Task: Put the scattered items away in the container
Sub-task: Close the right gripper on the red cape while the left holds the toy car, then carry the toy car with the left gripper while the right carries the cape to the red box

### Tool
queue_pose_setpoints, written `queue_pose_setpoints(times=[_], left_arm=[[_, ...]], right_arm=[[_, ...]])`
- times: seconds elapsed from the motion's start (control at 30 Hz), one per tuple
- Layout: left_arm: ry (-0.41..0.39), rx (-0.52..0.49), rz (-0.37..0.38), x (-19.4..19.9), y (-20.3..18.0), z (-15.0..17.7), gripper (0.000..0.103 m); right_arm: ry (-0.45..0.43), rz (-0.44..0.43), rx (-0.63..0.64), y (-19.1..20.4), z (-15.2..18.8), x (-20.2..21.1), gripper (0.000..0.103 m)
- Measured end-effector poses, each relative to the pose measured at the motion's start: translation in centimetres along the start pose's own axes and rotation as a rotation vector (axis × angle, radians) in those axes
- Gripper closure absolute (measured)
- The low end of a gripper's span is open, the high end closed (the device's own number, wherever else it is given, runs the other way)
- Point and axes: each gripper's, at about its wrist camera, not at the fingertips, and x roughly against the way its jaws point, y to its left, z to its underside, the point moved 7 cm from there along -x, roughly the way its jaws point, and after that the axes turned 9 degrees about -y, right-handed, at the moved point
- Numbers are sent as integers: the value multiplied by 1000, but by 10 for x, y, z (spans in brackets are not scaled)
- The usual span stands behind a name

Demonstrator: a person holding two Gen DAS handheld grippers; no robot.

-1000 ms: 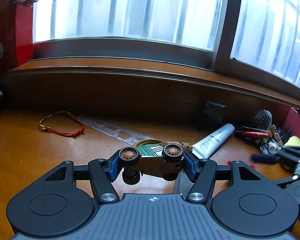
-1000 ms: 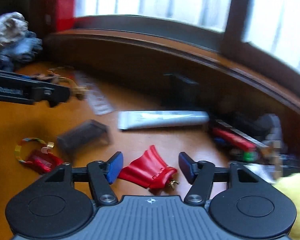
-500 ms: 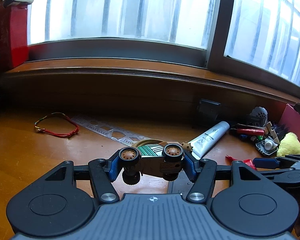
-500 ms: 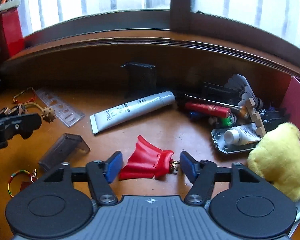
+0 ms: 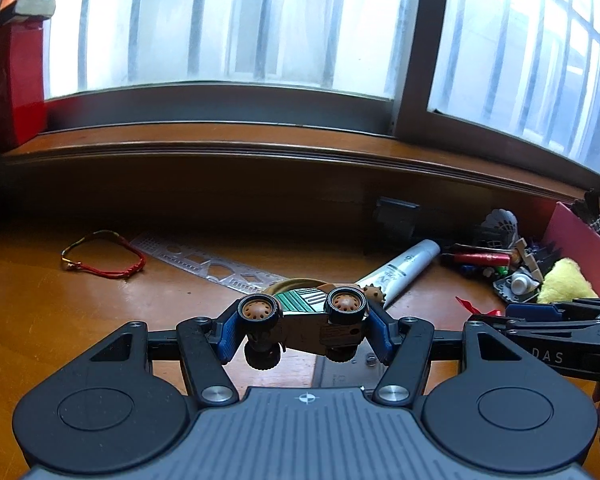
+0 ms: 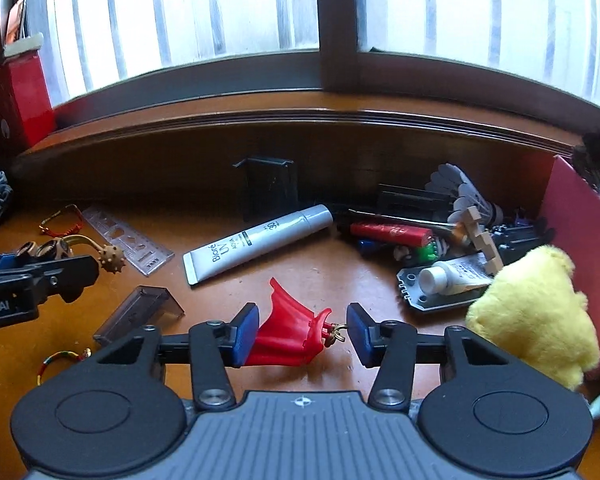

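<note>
My left gripper (image 5: 304, 330) is shut on a toy car (image 5: 306, 322) with brown wheels and holds it above the wooden table. My right gripper (image 6: 302, 334) is open around a red plastic charm (image 6: 288, 334) that lies on the table; the left pad touches it, the right pad stands clear. The red container (image 6: 580, 240) stands at the far right, also in the left wrist view (image 5: 580, 240). A white tube (image 6: 256, 242) lies mid-table. The right gripper shows in the left wrist view (image 5: 556, 322).
A yellow plush (image 6: 536, 316), a shuttlecock (image 6: 464, 196), a red lighter (image 6: 392, 234) and a small tube (image 6: 456, 276) are piled by the container. A clear ruler (image 6: 128, 242), a smoky case (image 6: 138, 314), a red bracelet (image 5: 104, 258) and a spiked ball (image 6: 112, 264) lie left. A window sill runs behind.
My right gripper has swung right and settled with its jaws narrower around the red charm. My left gripper still holds the toy car and has drifted slightly right.
</note>
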Motion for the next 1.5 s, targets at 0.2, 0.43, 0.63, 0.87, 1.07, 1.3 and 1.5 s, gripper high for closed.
queue_pose_setpoints(times=[0.2, 0.43, 0.63, 0.87, 1.07, 1.3, 1.5], left_arm=[[-11, -26, 21, 8, -11, -2, 42], [-24, -51, 48, 16, -34, -8, 42], [-19, -42, 67, 21, -63, -10, 42], [-21, -78, 90, 23, -103, -13, 42], [-32, -110, 117, 20, -143, -19, 42], [-48, -133, 141, 16, -190, -28, 42], [-44, -162, 146, 10, -227, -31, 42]], right_arm=[[-60, -14, -11, -3, -10, 25, 52], [-115, -8, -37, -19, -15, 55, 52], [-143, -9, -74, -41, -15, 75, 52], [-170, -10, -124, -76, -17, 89, 52], [-218, 4, -127, -112, -26, 105, 52], [-262, 37, -122, -161, -36, 122, 52], [-296, 50, -132, -202, -42, 134, 52]])
